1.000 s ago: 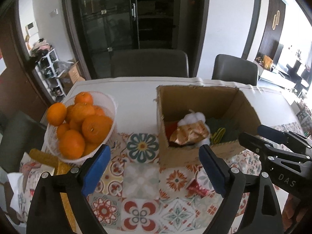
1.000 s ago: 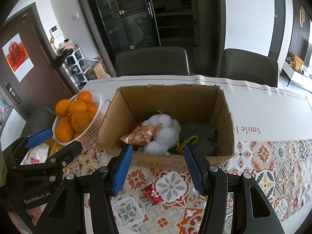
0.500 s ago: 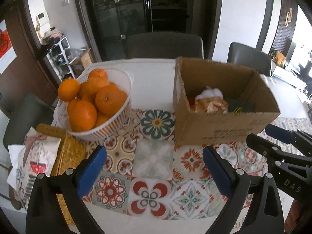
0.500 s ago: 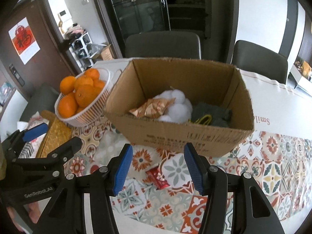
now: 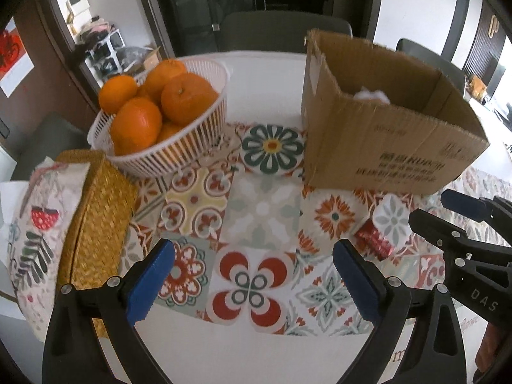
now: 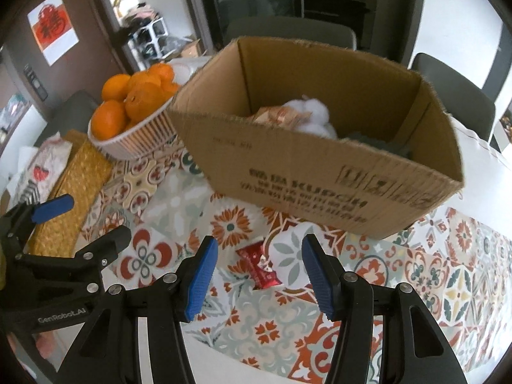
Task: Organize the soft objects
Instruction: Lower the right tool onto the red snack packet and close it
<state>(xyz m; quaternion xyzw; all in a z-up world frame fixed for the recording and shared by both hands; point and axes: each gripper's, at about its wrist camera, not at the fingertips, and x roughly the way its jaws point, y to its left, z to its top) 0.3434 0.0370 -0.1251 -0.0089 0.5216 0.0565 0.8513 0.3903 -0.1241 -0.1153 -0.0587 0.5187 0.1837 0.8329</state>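
Red foil packet point(image 6: 257, 266) lies crinkled between the right gripper's point(image 6: 259, 275) open jaws, untouched; left gripper point(image 5: 252, 283) gapes wide, empty, over tiled tablecloth point(image 5: 262, 214).

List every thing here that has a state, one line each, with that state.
cardboard box: open-topped, upright, partly filled
white fluffy ball: inside the box
red wrapper: lying on the tablecloth before the box
white basket: upright, heaped with oranges
left gripper: open, empty
right gripper: open, empty, over the wrapper
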